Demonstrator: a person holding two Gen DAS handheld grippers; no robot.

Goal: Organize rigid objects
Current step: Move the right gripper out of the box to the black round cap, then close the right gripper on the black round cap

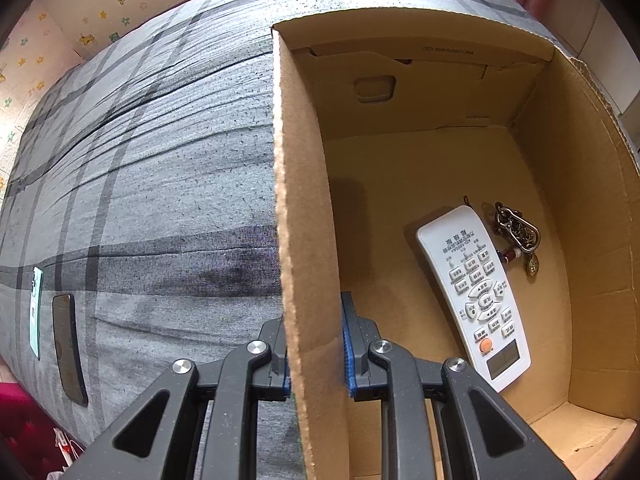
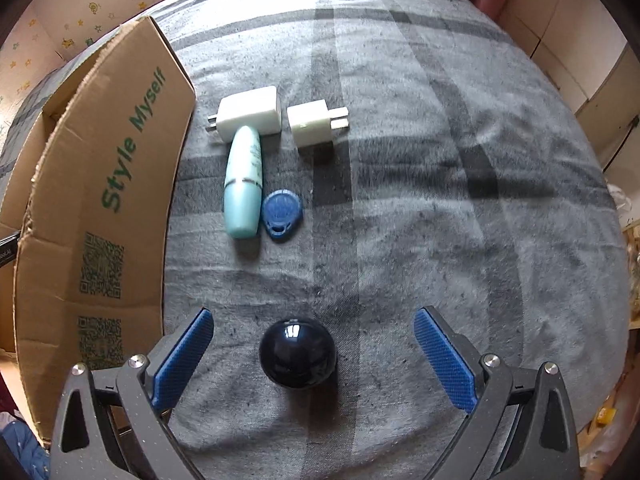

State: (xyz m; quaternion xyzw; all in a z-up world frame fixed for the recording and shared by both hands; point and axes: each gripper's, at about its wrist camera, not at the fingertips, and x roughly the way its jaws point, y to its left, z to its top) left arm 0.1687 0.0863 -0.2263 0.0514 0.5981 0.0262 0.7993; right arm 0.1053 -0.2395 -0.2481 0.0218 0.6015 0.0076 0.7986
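Observation:
My left gripper (image 1: pixel 316 344) is shut on the left wall of the cardboard box (image 1: pixel 296 208), one finger outside and one inside. Inside the box lie a white remote control (image 1: pixel 474 292) and a metal keychain (image 1: pixel 518 236). My right gripper (image 2: pixel 312 344) is open, its blue pads on either side of a glossy black ball (image 2: pixel 297 353) on the grey plaid blanket. Farther ahead lie a teal bottle (image 2: pixel 243 184), a blue key fob (image 2: pixel 281 213) and two white chargers (image 2: pixel 250 114) (image 2: pixel 314 123). The box (image 2: pixel 108 200) stands to the left of them.
A dark phone (image 1: pixel 69 352) and a light green phone (image 1: pixel 36 312) lie on the blanket (image 1: pixel 140 180) far left of the box. The box flap printed "Style Myself" leans out toward the bottle. Walls with star stickers stand behind the bed.

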